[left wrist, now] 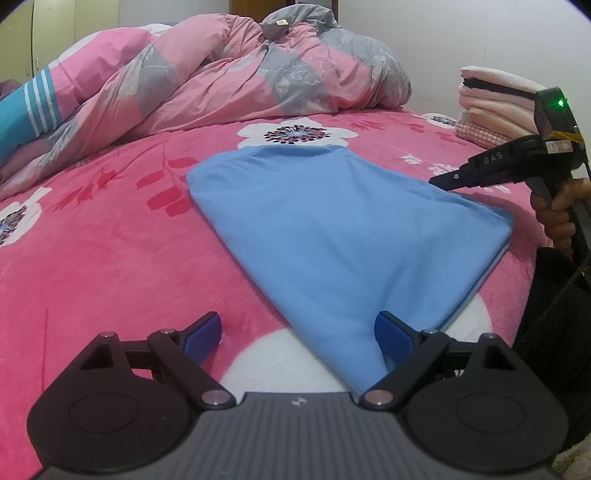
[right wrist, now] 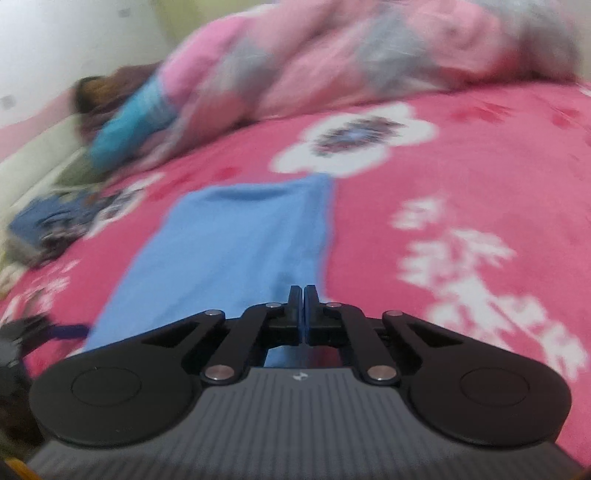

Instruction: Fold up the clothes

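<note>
Pink bedspread [left wrist: 110, 258] — "DAS"-lettered right gripper [left wrist: 443, 181]

Bed's covered in a hot pink floral blanket [left wrist: 110, 258] with big white flowers. A rumpled pink and grey duvet [left wrist: 229, 74] is piled up at 12 o'clock. Something teal with white stripes [left wrist: 29, 110] pokes out from under it at 9 o'clock. Cream wardrobe doors [left wrist: 22, 33] sit at about 10 o'clock, behind everything.
</note>
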`<action>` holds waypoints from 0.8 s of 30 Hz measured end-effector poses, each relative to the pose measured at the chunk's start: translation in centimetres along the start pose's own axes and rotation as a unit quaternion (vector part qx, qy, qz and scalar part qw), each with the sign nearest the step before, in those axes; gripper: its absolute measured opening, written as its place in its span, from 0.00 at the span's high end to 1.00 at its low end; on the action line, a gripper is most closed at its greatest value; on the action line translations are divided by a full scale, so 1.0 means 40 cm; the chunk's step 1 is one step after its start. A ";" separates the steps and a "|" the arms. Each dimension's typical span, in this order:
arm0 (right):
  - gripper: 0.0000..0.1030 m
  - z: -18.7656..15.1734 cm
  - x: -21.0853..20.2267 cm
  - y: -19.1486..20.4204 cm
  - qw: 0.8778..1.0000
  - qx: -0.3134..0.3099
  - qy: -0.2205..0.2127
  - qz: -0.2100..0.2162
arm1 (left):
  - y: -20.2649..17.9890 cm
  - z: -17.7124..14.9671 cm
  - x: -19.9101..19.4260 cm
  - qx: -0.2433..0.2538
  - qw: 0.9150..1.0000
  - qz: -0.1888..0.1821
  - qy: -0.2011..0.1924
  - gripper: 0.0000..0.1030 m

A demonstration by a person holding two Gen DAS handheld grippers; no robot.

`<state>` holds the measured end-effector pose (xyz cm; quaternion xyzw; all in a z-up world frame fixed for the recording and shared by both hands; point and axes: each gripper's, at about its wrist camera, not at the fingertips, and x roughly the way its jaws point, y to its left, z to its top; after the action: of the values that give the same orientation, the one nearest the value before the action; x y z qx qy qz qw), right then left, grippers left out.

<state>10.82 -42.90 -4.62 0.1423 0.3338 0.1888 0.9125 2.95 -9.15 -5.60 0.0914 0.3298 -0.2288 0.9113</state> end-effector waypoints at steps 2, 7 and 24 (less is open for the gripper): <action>1.00 -0.006 -0.008 -0.030 0.999 0.037 -0.007 -0.001 | 0.000 0.000 0.001 0.001 1.000 -0.001 0.000 0.11; 0.96 0.023 -0.018 0.009 1.000 0.003 -0.016 0.019 | -0.001 -0.001 0.001 0.001 1.000 0.001 0.000 0.11; 0.96 0.072 0.104 0.163 0.971 -0.235 0.017 -0.035 | 0.005 -0.003 0.002 0.000 1.000 -0.001 -0.003 0.11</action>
<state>14.04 -35.65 -2.30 -0.0914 0.3007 0.2324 0.9205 3.02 -8.96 -5.75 0.0903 0.3274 -0.2304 0.9119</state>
